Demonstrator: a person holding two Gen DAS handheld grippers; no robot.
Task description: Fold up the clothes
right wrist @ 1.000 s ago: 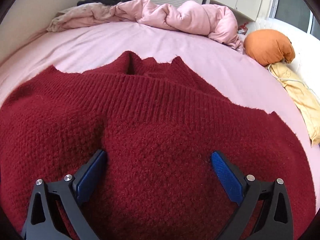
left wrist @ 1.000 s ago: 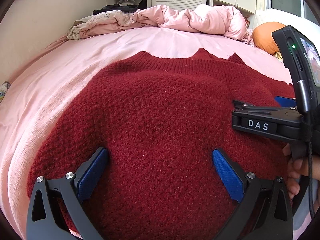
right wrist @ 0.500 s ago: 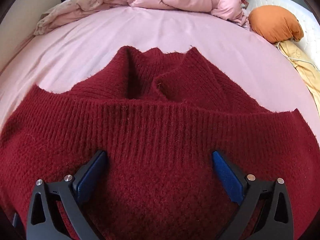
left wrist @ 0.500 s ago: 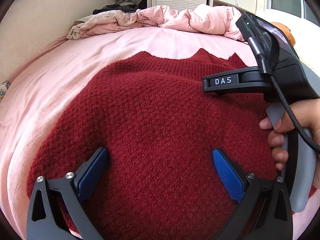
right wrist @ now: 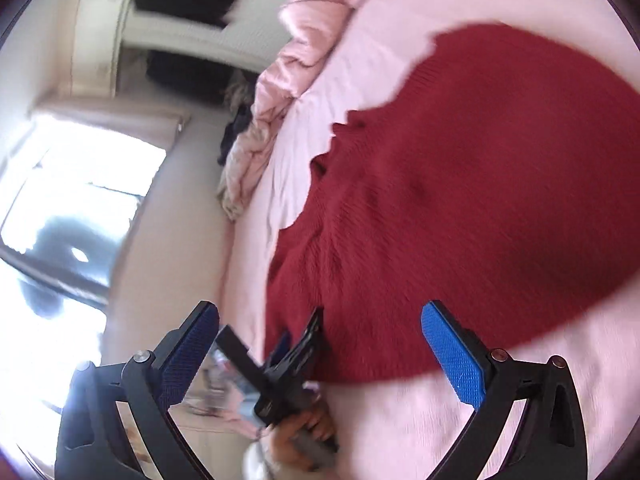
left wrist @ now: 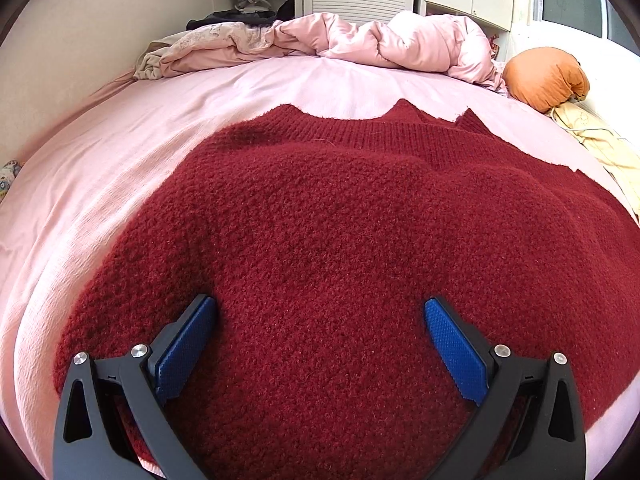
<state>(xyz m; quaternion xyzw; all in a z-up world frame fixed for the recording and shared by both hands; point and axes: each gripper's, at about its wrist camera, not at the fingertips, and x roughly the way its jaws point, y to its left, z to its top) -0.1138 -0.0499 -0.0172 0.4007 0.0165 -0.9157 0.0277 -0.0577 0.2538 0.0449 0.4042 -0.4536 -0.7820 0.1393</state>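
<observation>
Jaws of both grippers spread, empty; we see the right gripper (right wrist: 320,344) has swung off the sweater (left wrist: 340,260), now released on the bed (left wrist: 120,152).

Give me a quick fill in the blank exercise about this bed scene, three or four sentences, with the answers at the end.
1. The knitted sweater lying on the bed is dark ____ in colour.
2. The sheet under the sweater is ____.
3. The pads on the fingers of the left gripper are ____.
4. The round cushion at the far right of the bed is ____.

Missing words: red; pink; blue; orange
</observation>
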